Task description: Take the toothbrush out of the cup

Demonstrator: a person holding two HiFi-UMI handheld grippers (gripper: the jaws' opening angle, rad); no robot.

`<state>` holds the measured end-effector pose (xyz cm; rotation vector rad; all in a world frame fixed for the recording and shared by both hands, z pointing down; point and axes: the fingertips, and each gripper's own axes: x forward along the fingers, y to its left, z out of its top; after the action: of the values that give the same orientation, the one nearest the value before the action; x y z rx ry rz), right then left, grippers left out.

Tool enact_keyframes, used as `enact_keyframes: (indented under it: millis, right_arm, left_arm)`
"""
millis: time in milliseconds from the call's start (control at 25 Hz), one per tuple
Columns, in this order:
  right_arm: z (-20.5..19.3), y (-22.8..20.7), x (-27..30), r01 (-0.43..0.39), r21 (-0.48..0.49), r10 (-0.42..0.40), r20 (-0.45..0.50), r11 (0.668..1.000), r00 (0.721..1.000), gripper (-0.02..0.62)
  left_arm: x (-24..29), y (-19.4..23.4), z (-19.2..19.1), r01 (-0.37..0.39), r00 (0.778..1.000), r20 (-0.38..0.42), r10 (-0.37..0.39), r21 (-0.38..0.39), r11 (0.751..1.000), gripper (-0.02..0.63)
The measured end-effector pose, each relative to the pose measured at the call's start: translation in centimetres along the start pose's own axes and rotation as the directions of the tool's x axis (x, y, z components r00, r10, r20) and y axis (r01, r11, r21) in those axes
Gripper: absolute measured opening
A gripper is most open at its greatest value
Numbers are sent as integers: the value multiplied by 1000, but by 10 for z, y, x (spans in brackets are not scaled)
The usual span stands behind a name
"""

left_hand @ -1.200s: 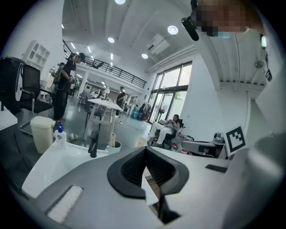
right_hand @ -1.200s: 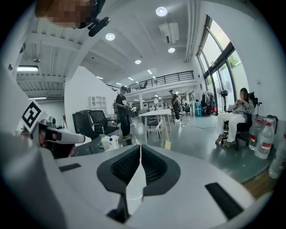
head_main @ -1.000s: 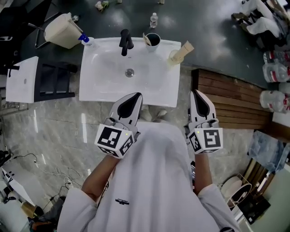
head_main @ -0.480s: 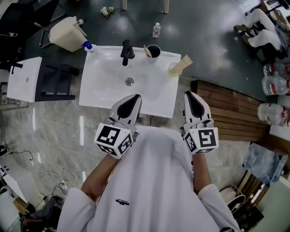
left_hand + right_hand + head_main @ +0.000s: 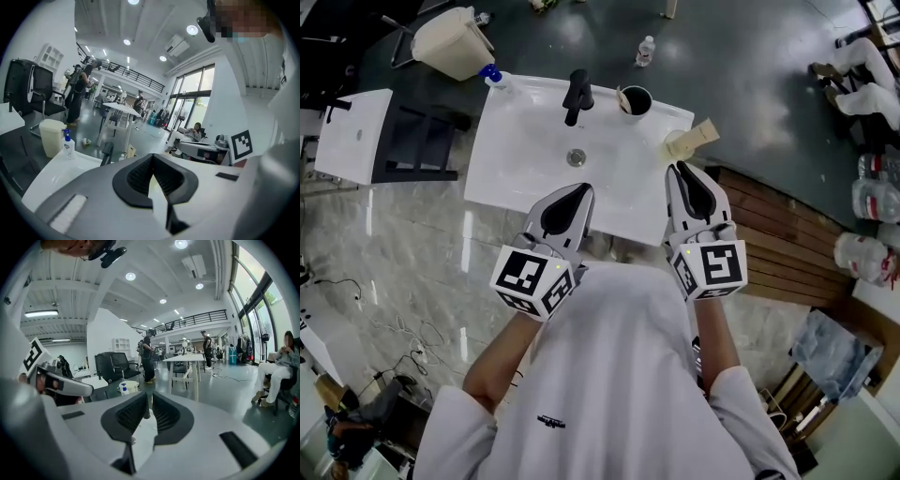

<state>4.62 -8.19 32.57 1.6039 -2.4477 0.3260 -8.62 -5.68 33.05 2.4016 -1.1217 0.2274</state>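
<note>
- Head view, change: the right gripper (image 5: 677, 171) has advanced toward 12 o'clock. It now overlaps the near right corner of the sink (image 5: 520, 169), where it earlier hung short of the rim. The left gripper (image 5: 579, 193) has moved less and stays at the sink's near edge.
- Head view, meaning: the approach is under way and no contact is made. The cup (image 5: 637, 100) stands on the sink's back rim at 1 o'clock, just right of the faucet (image 5: 577, 96). The toothbrush (image 5: 623, 97) is still inside it, leaning toward 10 o'clock. From the right gripper the cup lies at about 11 o'clock, well apart.
- Head view, materials: the sink is a glossy white rectangular basin with a round metal drain. The faucet is matte black and the cup is dark and cylindrical. A pale beige pump bottle (image 5: 692, 141) lies tilted at the sink's right edge. A clear soap bottle (image 5: 494, 76) with a blue cap stands at the 11 o'clock corner.
- Left gripper view: the two black ribbed pads meet at their tips, closed on nothing. The cup is not seen here.
- Right gripper view: the ribbed pads stand a narrow slit apart with nothing held. They must widen before they can take the thin handle.
</note>
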Motion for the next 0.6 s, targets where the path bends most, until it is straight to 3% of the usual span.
enact_keyframes:
  millis: [120, 240, 600]
  right_arm:
    - [-2, 1, 25, -26, -4, 26, -14, 1000, 1000, 17]
    - [-7, 1, 48, -48, -9, 47, -33, 999, 998, 68]
    - [-25, -4, 109, -73, -37, 70, -85, 997, 994, 74]
  left_arm:
    - [8, 12, 1, -12, 1000, -6, 12, -10, 1000, 5]
    - [16, 24, 0, -25, 1000, -11, 24, -21, 999, 5]
    - [39, 58, -8, -57, 998, -40, 55, -55, 997, 5]
